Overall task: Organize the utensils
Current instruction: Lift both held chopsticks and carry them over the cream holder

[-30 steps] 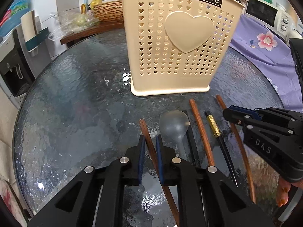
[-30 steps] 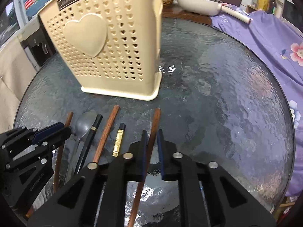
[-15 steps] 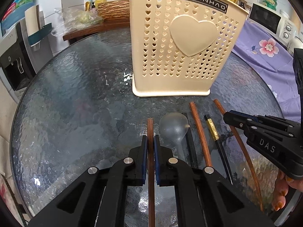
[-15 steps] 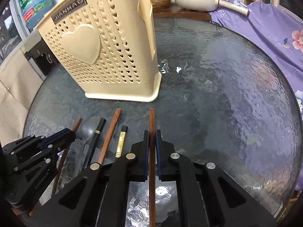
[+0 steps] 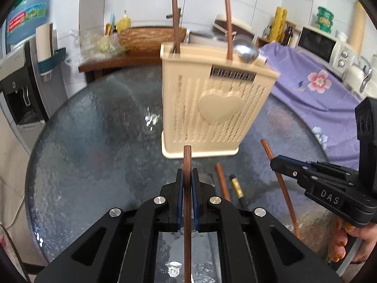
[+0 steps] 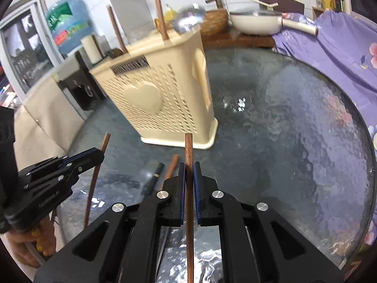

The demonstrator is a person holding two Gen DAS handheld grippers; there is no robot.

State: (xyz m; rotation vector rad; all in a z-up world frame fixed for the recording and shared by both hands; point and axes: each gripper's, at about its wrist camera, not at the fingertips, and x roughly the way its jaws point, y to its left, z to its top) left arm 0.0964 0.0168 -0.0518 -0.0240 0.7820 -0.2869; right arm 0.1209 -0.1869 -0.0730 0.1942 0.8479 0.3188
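Now | left gripper (image 5: 187, 179) and right gripper (image 6: 189, 174) each pinching a wooden chopstick (image 5: 187, 165), lifted off the glass table (image 5: 94, 141) since a second ago | judged: carry to cream holder (image 5: 212, 108) next.

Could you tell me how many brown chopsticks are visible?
5 chopsticks: two upright in holder, one in left gripper, one in right gripper, one on table. More may hide.
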